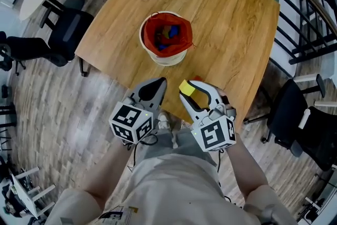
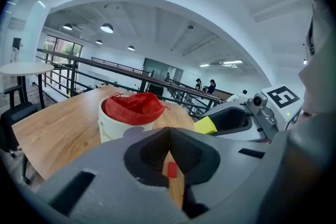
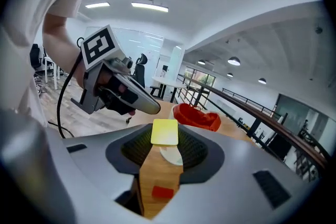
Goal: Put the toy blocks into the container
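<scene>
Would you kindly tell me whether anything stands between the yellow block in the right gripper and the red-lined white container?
Nothing visible does: only bare wooden table lies between the yellow toy block in the right gripper and the red-lined white container, whose mouth is open.

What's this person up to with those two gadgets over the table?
A person is putting toy blocks into a red-lined bucket on a wooden table. The right tool grips a yellow block, short of the bucket. The left tool beside it is shut and empty. Some blocks already lie in the bucket.
</scene>
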Demonstrator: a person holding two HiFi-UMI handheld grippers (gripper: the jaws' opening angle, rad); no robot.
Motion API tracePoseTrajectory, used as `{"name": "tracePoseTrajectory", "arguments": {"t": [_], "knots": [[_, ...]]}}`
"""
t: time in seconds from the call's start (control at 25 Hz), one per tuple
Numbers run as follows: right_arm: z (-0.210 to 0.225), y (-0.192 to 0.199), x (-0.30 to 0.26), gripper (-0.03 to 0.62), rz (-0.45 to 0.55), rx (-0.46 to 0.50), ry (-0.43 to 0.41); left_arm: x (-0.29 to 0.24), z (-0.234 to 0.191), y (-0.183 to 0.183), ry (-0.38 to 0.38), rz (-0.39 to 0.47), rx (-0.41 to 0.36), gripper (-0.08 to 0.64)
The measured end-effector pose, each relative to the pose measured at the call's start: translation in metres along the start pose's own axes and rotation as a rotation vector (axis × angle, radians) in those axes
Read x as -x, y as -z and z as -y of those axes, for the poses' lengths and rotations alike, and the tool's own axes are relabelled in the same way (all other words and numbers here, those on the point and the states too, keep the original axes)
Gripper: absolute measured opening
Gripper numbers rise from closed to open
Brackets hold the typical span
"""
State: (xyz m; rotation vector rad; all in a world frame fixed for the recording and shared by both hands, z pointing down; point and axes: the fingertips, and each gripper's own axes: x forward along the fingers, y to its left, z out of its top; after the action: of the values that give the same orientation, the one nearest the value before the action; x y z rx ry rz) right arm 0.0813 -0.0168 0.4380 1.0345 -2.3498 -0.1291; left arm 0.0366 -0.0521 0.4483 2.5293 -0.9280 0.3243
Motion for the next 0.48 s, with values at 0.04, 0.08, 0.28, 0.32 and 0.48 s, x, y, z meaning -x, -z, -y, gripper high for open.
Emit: {"name": "tracePoseTrajectory", "arguments": {"t": [0.04,0.08,0.28,0.32,0.48], "knots": [[0.000,-0.008,0.000,0.150,0.018,0.008,-0.001,0.005,-0.001,-0.007,-0.005,0.017,-0.003,0.012],[0.001,-0.017,0.000,0.150,0.037,0.012,-0.002,0.010,-0.001,-0.013,-0.010,0.034,-0.005,0.012],[-0.001,-0.055,0.007,0.150,0.121,0.031,0.007,0.037,-0.002,-0.042,-0.033,0.108,-0.010,0.012],[0.000,-0.061,0.009,0.150,0.137,0.031,0.011,0.041,-0.002,-0.047,-0.037,0.122,-0.014,0.012],[0.002,-0.086,0.012,0.150,0.201,-0.013,0.018,0.057,-0.007,-0.070,-0.050,0.174,-0.035,0.012]]}}
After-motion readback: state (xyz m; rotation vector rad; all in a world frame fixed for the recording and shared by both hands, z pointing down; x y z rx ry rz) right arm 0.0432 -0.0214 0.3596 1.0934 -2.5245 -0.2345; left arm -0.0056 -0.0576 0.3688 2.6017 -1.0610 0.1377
